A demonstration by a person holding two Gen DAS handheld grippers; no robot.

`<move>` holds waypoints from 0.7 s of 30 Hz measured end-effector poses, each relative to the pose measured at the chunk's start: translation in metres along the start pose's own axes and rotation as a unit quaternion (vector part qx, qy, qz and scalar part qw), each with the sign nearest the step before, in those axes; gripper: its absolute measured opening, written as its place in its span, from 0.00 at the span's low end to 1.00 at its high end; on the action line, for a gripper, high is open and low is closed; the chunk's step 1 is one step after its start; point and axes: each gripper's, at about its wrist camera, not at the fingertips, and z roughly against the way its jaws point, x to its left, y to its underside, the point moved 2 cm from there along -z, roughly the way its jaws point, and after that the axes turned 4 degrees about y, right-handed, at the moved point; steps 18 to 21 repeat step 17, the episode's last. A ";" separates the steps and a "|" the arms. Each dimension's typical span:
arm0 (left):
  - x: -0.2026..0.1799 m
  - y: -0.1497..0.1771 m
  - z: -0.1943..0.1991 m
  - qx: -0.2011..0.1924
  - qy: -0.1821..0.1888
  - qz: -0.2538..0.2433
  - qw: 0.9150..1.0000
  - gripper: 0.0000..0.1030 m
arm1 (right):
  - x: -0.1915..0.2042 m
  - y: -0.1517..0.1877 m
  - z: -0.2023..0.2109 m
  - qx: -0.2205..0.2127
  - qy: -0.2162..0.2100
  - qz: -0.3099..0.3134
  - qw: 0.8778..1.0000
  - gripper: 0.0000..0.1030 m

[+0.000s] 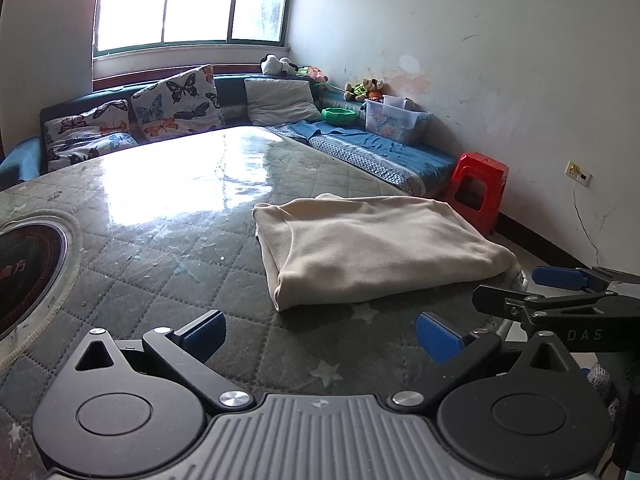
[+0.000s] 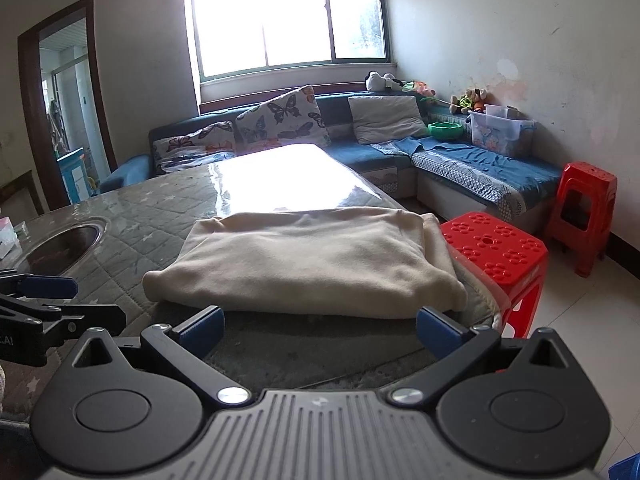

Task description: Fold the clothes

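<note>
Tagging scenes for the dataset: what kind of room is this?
Likely a home living room: a corner sofa with butterfly cushions under the window, soft toys on its ledge, and a cloth-covered table holding the folded cream garment.

Legible markings: few, mostly cut off.

Right claw (image 1: 560, 286), seen from the left wrist view: pale letters "DAS" on its black body, cropped by the claw in front. Left claw (image 2: 60, 300), seen from the right wrist view: fragment ".AI" at the frame edge. Round cooktop (image 1: 24, 272) set in the table (image 1: 160, 272): orange Chinese characters on its dark glass, last one reads "方", rest cut off. Printed picture on the clear storage box (image 1: 394, 120): no readable text.
</note>
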 end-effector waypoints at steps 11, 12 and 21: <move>-0.006 0.006 0.006 -0.008 0.002 0.002 1.000 1.00 | 0.003 0.006 0.009 -0.006 -0.001 0.004 1.000 1.00; -0.006 0.007 0.006 -0.008 0.003 0.002 1.000 1.00 | 0.003 0.007 0.009 -0.007 -0.001 0.003 1.000 1.00; -0.009 0.010 0.008 -0.007 0.001 0.003 1.000 1.00 | 0.005 0.009 0.011 -0.008 -0.003 0.003 1.000 1.00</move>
